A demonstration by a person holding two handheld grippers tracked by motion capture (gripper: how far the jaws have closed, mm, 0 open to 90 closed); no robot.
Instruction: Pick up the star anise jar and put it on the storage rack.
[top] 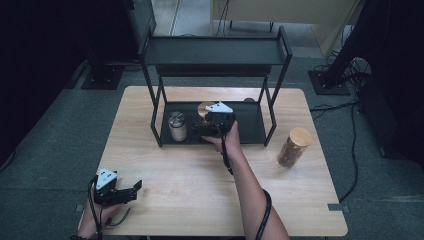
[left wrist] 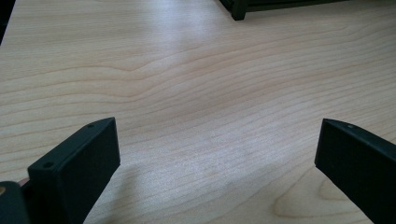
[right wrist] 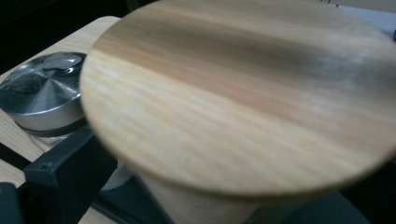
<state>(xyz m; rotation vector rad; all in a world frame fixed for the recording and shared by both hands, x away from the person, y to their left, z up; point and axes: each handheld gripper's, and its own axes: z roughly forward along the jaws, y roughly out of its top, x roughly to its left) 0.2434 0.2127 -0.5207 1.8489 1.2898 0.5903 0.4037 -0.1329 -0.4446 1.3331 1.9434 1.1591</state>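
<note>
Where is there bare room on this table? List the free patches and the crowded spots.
Free: the table middle, between the left gripper, the rack and the forearm; also the near right corner, before the tall jar. Crowded: the rack's lower tray, with the steel-lidded jar, the right gripper and a wood-lidded jar.
</note>
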